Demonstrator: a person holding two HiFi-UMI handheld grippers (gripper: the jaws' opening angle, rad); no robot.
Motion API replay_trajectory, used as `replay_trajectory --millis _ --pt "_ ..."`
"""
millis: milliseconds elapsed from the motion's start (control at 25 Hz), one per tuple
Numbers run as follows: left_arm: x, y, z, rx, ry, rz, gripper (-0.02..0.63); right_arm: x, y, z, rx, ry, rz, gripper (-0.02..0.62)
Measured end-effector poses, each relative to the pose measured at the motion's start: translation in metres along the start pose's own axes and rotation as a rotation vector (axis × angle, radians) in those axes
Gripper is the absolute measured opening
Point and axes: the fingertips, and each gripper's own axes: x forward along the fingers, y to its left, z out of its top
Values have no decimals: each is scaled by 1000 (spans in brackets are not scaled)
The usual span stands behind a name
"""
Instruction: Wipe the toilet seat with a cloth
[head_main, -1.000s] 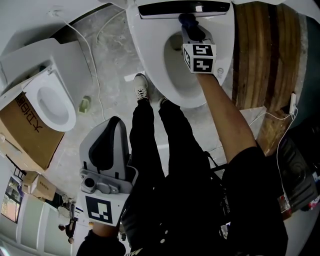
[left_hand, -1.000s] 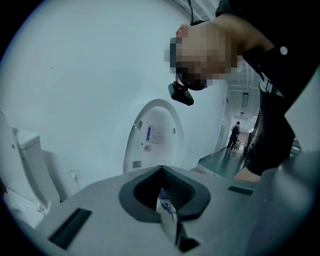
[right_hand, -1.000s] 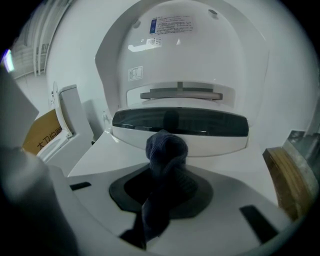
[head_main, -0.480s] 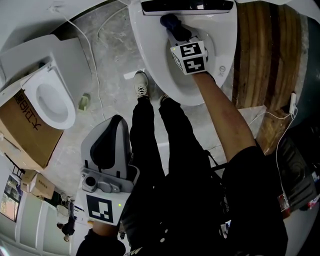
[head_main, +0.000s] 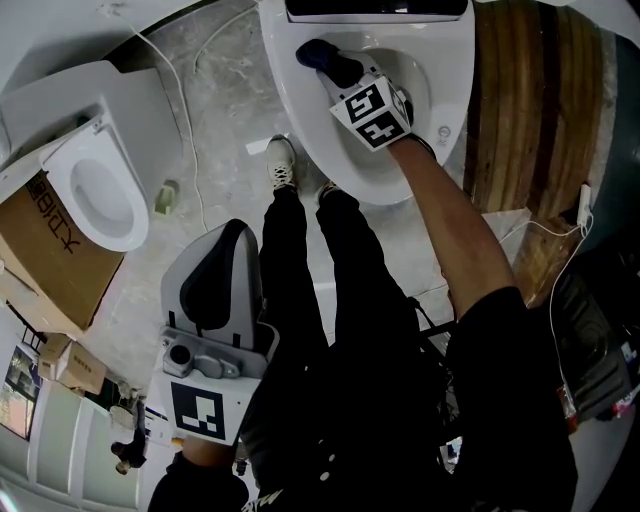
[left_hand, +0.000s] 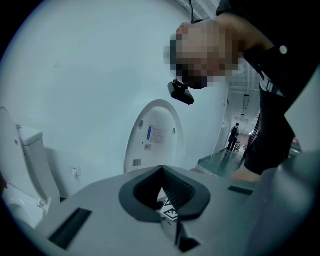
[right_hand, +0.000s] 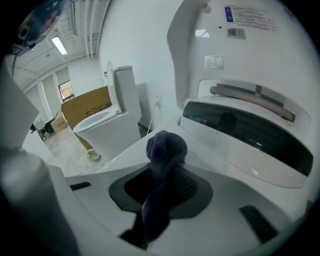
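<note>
Since 1 s ago our right tongs (head_main: 338, 68) slid left along the rear of the toilet seat (head_main: 292, 95). Near our legs: left tongs (head_main: 214, 285) shut, nothing btwn them. Farther out: right tongs clamped on dark cloth (head_main: 315, 53), wad pressing on seat's rear-left, just below dark rear panel (head_main: 375, 8). Lid (right_hand: 240, 45) up.

Cloth (head_main: 318, 55) on toilet seat (head_main: 288, 105)
</note>
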Motion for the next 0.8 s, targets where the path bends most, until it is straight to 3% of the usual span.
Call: replay_trajectory --millis 400,800 --pt "0 -4 0 2 -1 -7 9 -6 44 -18 -274 25 142 86" --pt "1 -9 -2 1 2 -19 9 -21 83 -43 -461 47 260 86"
